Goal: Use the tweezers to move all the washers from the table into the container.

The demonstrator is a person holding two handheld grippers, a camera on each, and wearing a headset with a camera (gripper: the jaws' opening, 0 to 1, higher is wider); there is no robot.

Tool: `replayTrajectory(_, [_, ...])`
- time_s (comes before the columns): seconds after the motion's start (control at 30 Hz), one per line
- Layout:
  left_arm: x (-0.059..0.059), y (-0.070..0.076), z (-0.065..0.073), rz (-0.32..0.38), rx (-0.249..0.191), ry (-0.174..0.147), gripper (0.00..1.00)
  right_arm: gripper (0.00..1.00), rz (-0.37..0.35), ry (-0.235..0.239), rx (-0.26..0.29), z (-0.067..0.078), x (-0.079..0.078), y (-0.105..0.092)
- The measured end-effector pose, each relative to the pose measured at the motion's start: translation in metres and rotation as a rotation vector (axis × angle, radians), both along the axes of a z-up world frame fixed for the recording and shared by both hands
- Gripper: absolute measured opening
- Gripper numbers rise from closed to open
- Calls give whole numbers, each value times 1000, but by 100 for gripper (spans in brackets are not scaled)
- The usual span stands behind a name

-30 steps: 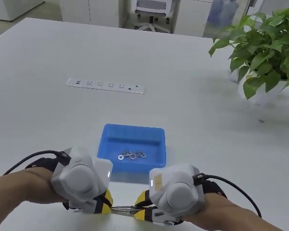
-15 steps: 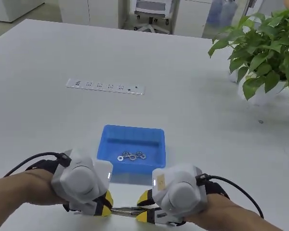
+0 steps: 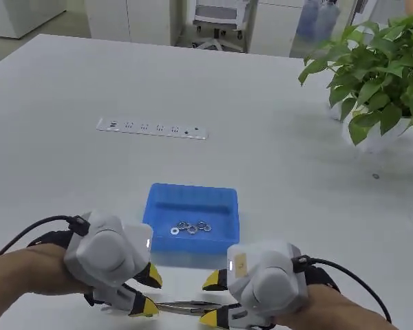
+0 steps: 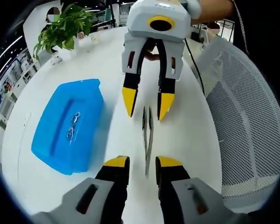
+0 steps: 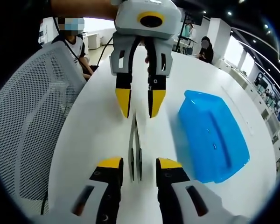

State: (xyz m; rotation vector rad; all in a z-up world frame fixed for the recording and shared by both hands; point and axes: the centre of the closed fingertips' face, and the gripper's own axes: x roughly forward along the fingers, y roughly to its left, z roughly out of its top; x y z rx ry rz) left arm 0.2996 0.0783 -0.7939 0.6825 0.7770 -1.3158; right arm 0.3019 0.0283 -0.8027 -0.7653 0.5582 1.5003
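Note:
Thin metal tweezers [image 3: 182, 307] lie flat on the white table [image 3: 275, 172], between my two grippers, which face each other. My left gripper [image 3: 149, 292] is open, its yellow tips either side of one end of the tweezers [image 4: 147, 140]. My right gripper [image 3: 213, 299] is open too, straddling the other end of the tweezers [image 5: 134, 151]. Neither grips them. In its own view the left gripper [image 4: 143, 164] points at the right one, and the right gripper [image 5: 140, 164] points back. Just beyond stands the blue container [image 3: 158, 213] with several washers [image 3: 191, 227] inside.
A white power strip [image 3: 151, 128] lies farther back on the table. A potted plant [image 3: 382, 62] stands at the far right. A mesh office chair [image 4: 242, 116] is close behind the near table edge. An office chair [image 3: 217, 14] stands beyond the far edge.
The head camera has tipped, so everything sits a little lower. Both grippers' jaws stand wider apart than before. The tweezers still lie on the table.

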Motion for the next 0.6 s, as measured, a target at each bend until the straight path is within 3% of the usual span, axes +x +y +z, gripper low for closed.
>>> replayTrajectory(0.2, [1,-1,18,75,-95,-5,39,38,-61,-8,41,11,6,-9])
replayTrajectory(0.6, [6,16,38,173,-156,-44,58,58,-217,12,118,29,20,-34])
